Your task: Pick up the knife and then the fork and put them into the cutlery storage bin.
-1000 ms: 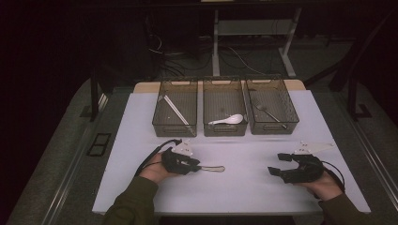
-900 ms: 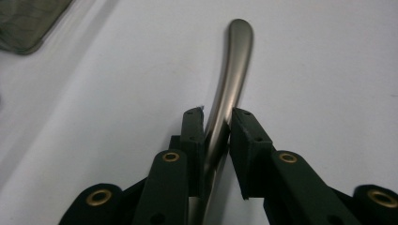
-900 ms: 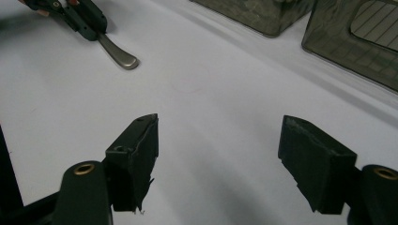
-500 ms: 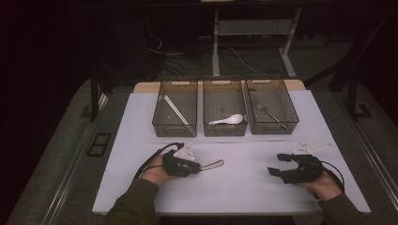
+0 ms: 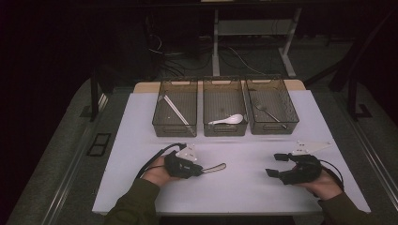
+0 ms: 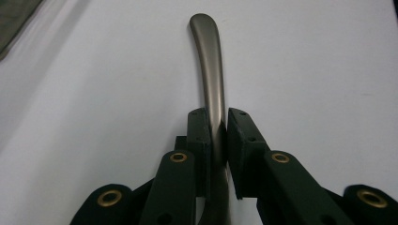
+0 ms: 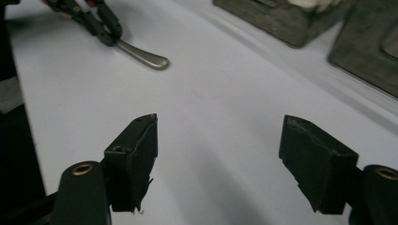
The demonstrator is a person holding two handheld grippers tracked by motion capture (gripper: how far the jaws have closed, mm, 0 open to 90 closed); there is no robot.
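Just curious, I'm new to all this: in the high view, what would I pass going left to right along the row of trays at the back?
Left tray with a pale stick → middle tray with a white spoon → right tray with metal cutlery.

Metal utensil (image 6: 212,79): dull grey curved handle, clamped in left gripper (image 6: 217,136), over white table.

Dim room, lit white table (image 5: 234,187), dark surroundings, soft shadows, slight blur
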